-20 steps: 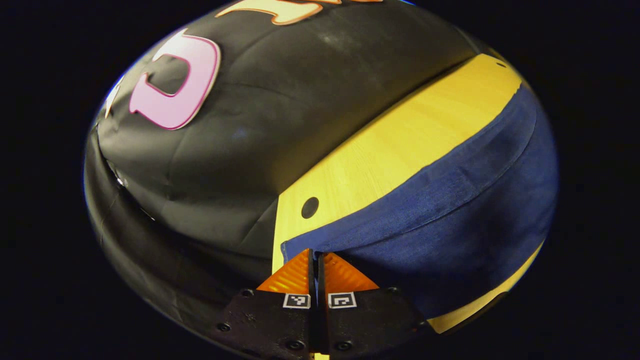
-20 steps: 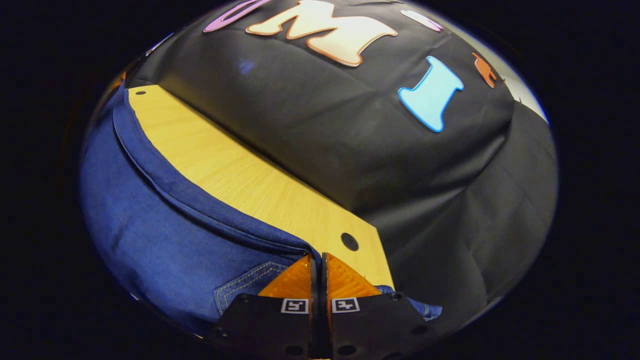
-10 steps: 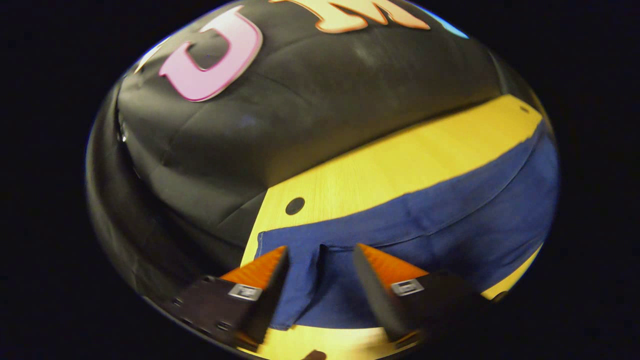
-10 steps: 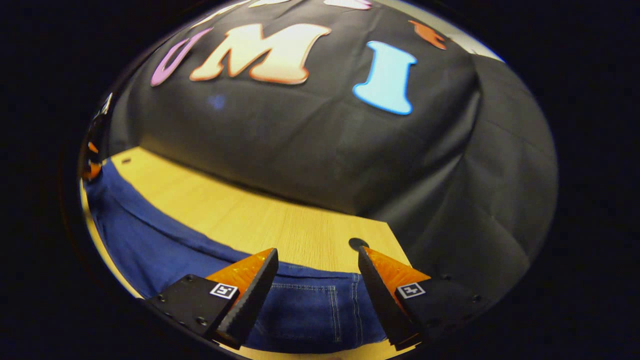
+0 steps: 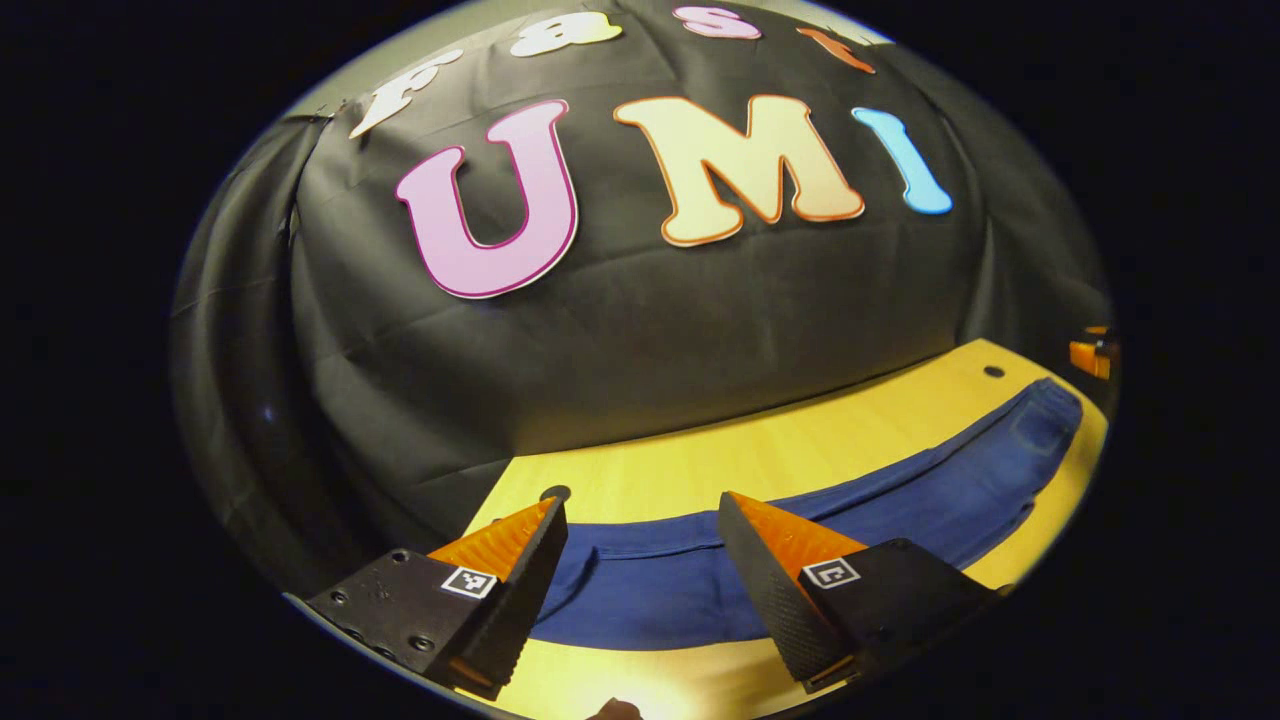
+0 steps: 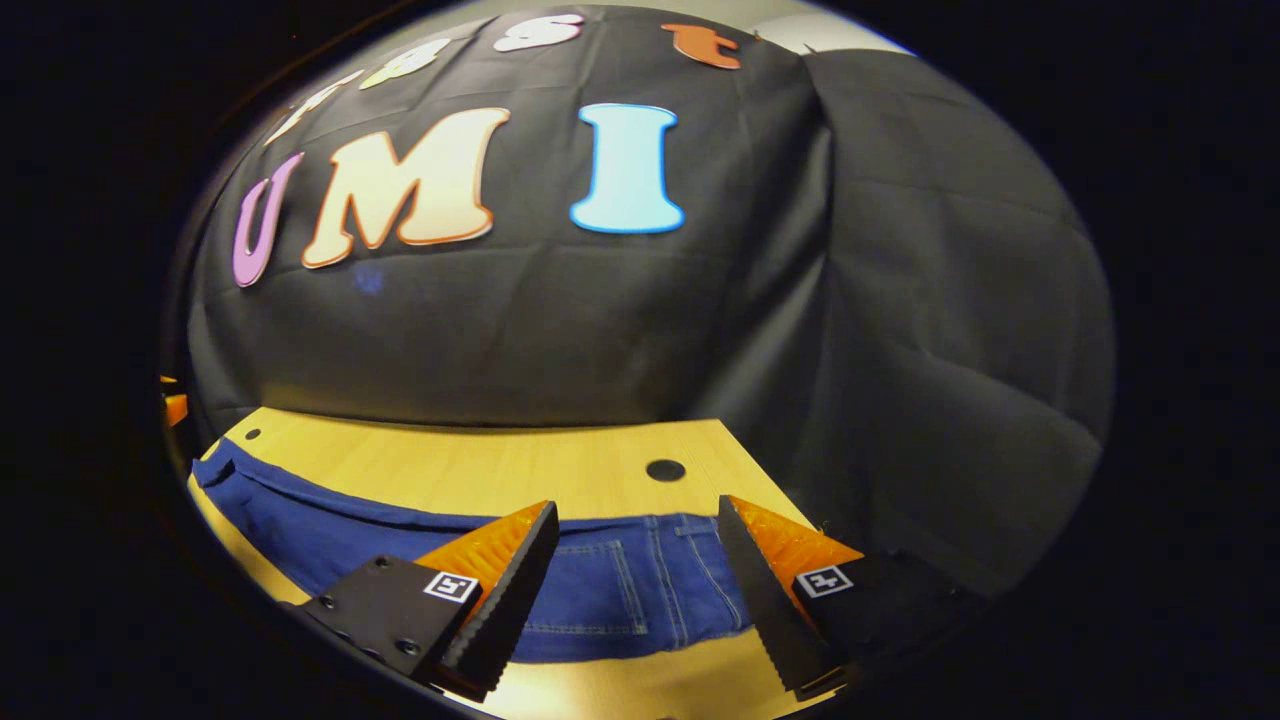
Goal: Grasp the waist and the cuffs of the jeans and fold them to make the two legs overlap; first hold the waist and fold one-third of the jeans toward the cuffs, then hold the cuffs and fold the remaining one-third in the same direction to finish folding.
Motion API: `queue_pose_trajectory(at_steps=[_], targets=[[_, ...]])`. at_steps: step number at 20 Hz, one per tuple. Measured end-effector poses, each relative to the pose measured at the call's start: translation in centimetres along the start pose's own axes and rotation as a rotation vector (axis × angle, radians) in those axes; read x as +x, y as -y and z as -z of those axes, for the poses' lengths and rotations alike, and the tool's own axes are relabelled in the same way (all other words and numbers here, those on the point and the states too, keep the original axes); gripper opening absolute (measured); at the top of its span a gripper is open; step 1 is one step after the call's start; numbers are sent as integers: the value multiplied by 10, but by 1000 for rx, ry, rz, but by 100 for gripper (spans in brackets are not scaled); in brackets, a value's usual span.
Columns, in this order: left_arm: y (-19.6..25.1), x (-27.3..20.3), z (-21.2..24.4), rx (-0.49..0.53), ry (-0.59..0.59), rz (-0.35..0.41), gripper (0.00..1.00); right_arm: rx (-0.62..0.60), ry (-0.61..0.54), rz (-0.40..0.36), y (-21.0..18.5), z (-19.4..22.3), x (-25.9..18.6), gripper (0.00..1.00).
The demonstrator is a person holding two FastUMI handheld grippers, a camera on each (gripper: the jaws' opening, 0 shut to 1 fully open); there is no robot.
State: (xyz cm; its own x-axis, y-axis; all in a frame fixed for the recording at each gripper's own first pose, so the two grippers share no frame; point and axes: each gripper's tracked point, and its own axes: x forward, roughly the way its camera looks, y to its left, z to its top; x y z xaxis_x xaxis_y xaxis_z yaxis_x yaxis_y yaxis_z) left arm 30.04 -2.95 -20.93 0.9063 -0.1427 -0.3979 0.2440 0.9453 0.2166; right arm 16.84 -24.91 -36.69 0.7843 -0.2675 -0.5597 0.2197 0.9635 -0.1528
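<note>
Jeans [image 5: 800,530], legs overlapped, lie flat in a long band across the wooden worktop [image 5: 760,455]. Left gripper [image 5: 642,560] and right gripper [image 6: 636,565] hover above, fingers spread, grasping nothing. Pocket stitching lies beneath the right gripper.

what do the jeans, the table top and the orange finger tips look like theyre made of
Jeans: dark blue denim, matte woven cloth with pale stitching around a pocket. Table top: pale wood or wood-look laminate, smooth, with fine straight grain and a round dark hole; which one is unclear. Fingertips of the right tool: orange, finely ribbed, likely plastic or rubber, with dark textured gripping faces.
</note>
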Motion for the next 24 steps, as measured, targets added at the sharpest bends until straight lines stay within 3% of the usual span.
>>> queue_pose_trajectory(at_steps=[6, 9, 14, 15, 16, 19, 23, 24], targets=[[-7, -30, -52, -127, 21, 18, 95, 154, -142, 168, 73, 63, 13, 100], [2, -43, -38, -168, 4, 13, 95, 216, -209, 221, 94, 96, 21, 99], [4, -63, -27, -162, -34, 4, 95, 378, -317, 194, 81, 130, 31, 99], [4, -64, -25, -156, -39, 4, 96, 382, -330, 191, 79, 134, 33, 96], [4, -65, -24, -150, -40, 1, 95, 373, -326, 196, 78, 134, 34, 99], [7, -67, -20, -151, -49, 2, 95, 350, -301, 186, 75, 132, 42, 92], [20, -68, -14, -186, -70, 22, 95, 331, -298, 137, 67, 131, 46, 30], [25, -66, -12, -187, -81, 27, 95, 321, -310, 124, 66, 132, 46, 26]])
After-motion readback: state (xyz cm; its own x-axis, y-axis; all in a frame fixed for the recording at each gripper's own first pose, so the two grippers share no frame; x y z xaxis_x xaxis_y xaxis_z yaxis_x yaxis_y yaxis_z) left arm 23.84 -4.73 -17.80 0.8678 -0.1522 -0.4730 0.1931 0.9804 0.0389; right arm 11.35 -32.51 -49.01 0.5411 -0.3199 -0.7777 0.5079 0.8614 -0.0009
